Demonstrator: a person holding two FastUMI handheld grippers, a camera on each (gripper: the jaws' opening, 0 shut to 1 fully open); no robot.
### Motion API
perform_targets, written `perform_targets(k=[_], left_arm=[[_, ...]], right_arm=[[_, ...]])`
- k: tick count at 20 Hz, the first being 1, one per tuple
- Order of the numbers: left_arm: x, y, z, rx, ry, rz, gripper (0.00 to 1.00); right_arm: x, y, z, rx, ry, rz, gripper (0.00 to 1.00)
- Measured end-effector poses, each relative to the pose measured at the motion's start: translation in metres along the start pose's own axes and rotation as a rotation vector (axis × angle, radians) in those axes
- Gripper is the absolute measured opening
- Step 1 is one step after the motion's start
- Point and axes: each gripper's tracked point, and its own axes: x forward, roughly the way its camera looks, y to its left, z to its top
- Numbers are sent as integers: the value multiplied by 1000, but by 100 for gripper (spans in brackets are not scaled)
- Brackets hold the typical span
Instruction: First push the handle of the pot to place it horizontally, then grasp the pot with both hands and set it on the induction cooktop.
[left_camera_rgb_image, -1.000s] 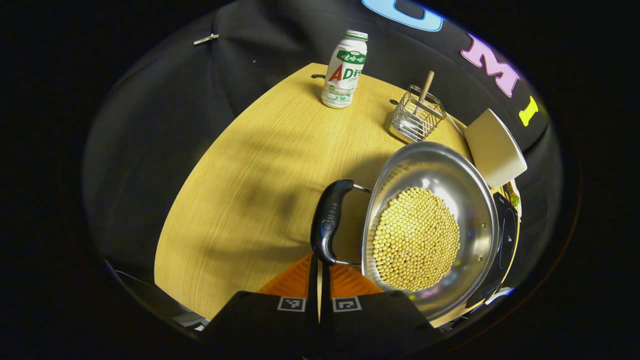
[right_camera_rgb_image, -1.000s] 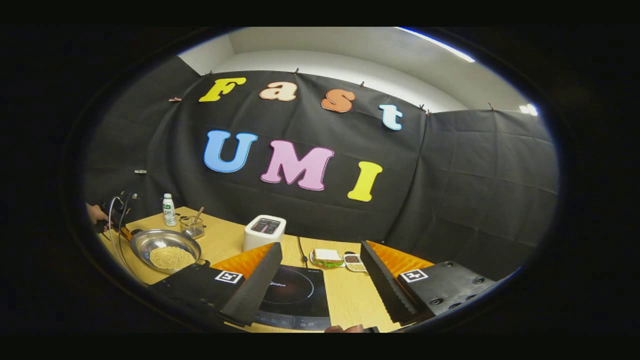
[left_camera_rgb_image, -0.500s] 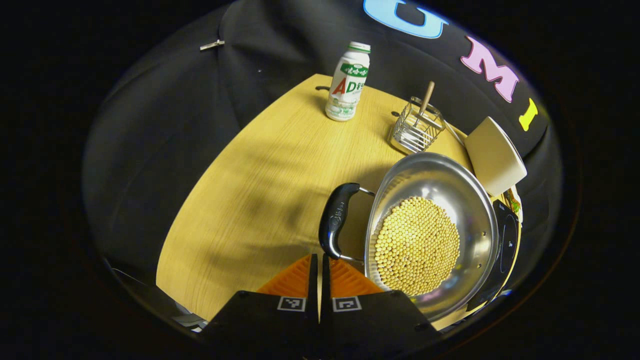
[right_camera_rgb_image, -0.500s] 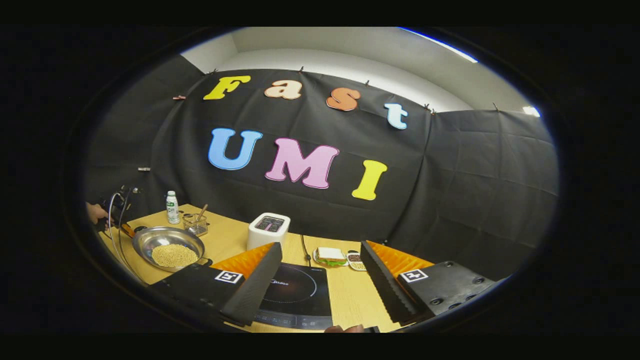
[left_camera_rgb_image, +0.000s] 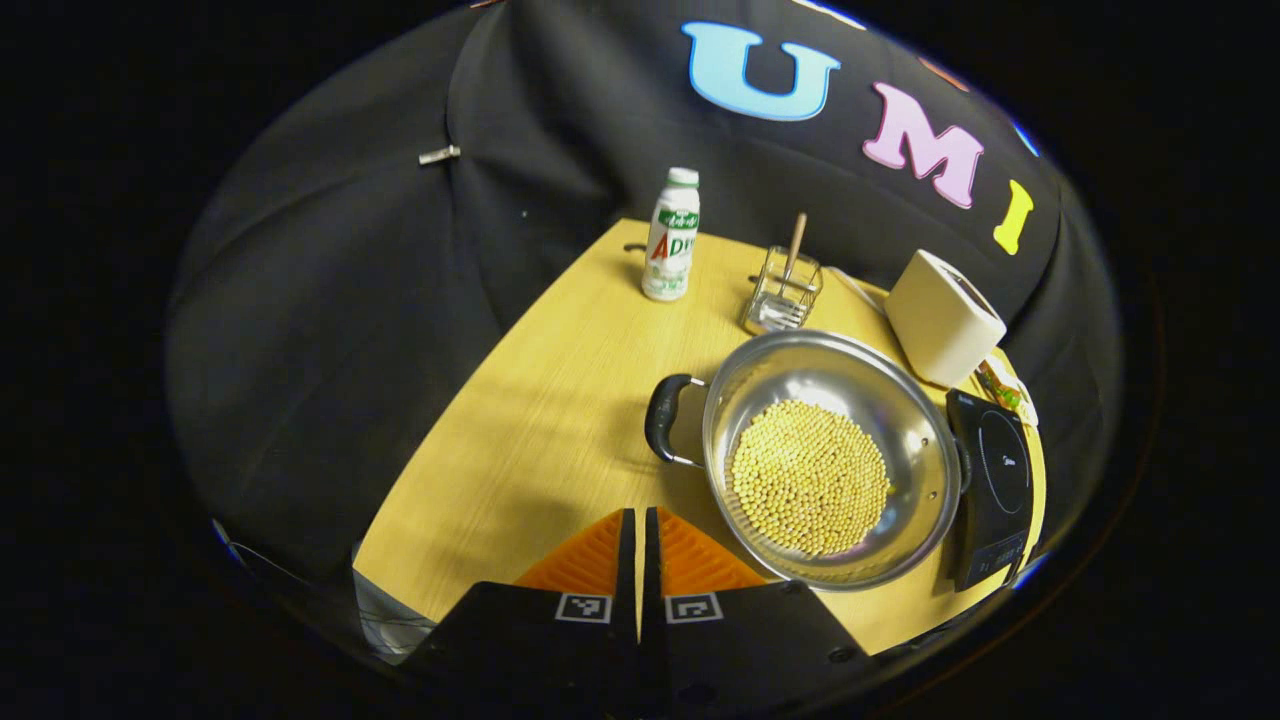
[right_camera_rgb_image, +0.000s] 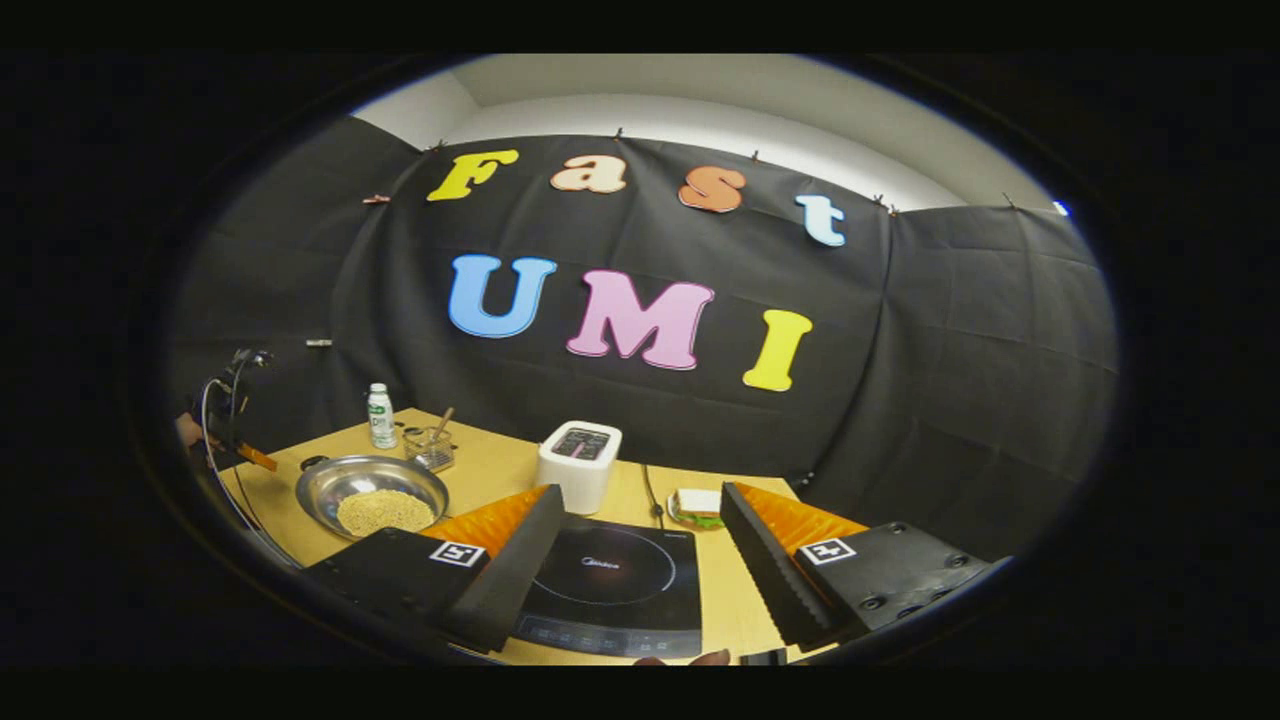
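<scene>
Steel pot (left_camera_rgb_image: 830, 460) full of yellow beans (left_camera_rgb_image: 808, 478) sits on the wood table (left_camera_rgb_image: 540, 440), right half, its far rim just beside the induction cooktop (left_camera_rgb_image: 990, 480), not on it. Black pot handle (left_camera_rgb_image: 662, 418) sticks out on the side away from the cooktop, lying level with the table.

Left hand-held gripper (left_camera_rgb_image: 638, 530): fingers clenched together, nothing between them, hovering apart from the handle over the table's near edge. Bare table between it and the handle, and a wide bare stretch left of the pot out to the table edge.

Right hand-held gripper (right_camera_rgb_image: 640, 545): fingers spread wide, released, holding nothing, poised above the cooktop (right_camera_rgb_image: 610, 590) at the near table edge. In the right gripper view the pot (right_camera_rgb_image: 372, 495) is off to the left, well apart from this gripper.

Behind the pot, near the back edge: bottle (left_camera_rgb_image: 670, 235), wire rack (left_camera_rgb_image: 782, 295) with a wooden stick in it, white toaster (left_camera_rgb_image: 942, 318) close to the pot rim and the cooktop corner. Sandwich (right_camera_rgb_image: 696, 505) on a plate sits behind the cooktop, beside the toaster (right_camera_rgb_image: 580, 465).
</scene>
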Motion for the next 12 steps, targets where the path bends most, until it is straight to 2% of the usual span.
perform_targets(k=[3, 4, 5, 6, 7, 8, 9, 10, 12], left_arm=[[-15, 1, 6, 21, -79, -5, 6], [-19, -1, 10, 26, -106, -14, 13], [-24, -3, 14, 29, -133, -26, 16], [-27, -6, 18, 32, -158, -43, 30], [-29, -9, 20, 30, -176, -64, 39], [-30, -13, 21, 29, -184, -86, 58], [-28, -17, 20, 28, -185, -105, 67], [-25, -19, 20, 29, -182, -114, 83], [-16, -18, 23, 39, -178, -112, 92]], right_arm=[[15, 28, -3, 8, 17, 73, 98], [19, 36, -4, 17, 24, 93, 98], [26, 47, -6, 32, 34, 113, 98], [33, 56, -7, 47, 44, 130, 98], [40, 66, -9, 65, 57, 149, 98], [46, 79, -13, 81, 75, 173, 98], [53, 91, -19, 96, 96, 192, 98], [61, 103, -24, 109, 116, 214, 98], [74, 128, -38, 146, 166, 255, 98]])
